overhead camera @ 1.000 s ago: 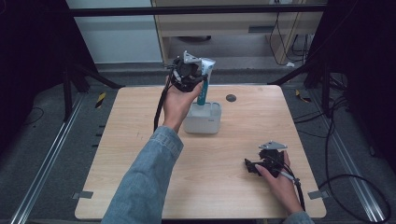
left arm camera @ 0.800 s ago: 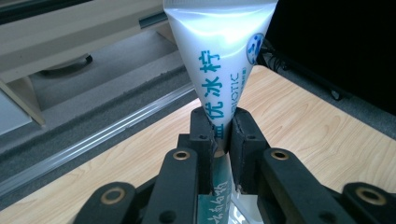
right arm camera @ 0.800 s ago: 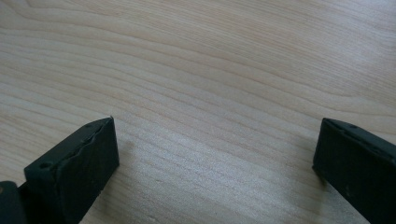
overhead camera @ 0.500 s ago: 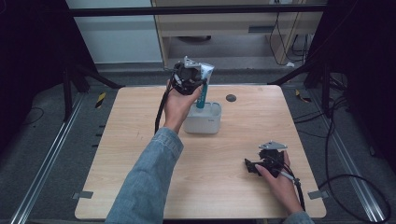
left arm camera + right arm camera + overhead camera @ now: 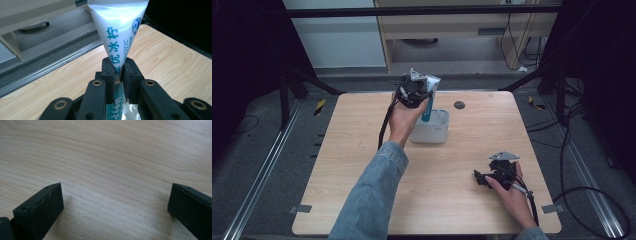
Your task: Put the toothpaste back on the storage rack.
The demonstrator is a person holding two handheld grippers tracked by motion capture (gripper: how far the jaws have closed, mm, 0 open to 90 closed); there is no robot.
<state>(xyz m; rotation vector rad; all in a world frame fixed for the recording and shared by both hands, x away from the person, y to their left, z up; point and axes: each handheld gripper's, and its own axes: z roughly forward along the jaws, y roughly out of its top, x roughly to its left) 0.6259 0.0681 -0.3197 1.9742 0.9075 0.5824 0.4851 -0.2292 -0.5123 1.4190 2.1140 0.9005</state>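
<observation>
Left gripper (image 5: 424,97): raised over the far part of the table, just above the white container; its two black jaws are clamped on a toothpaste tube.
Toothpaste tube (image 5: 119,32): white with teal print and a teal lower part; held upright with its flat crimped end up; in the high view its lower end dips inside the rim of the white container, and whether it touches the bottom cannot be told.
White container (image 5: 439,131): a small rounded tub standing upright on the table, directly under the left gripper.
Right gripper (image 5: 484,179): resting low on the table, well apart from the white container, toward the person's side; its jaws stand wide apart with bare wood between them.
Table (image 5: 362,150): light wood grain.
Dark round spot (image 5: 458,105): on the table just beyond the white container; too small to tell what it is.
</observation>
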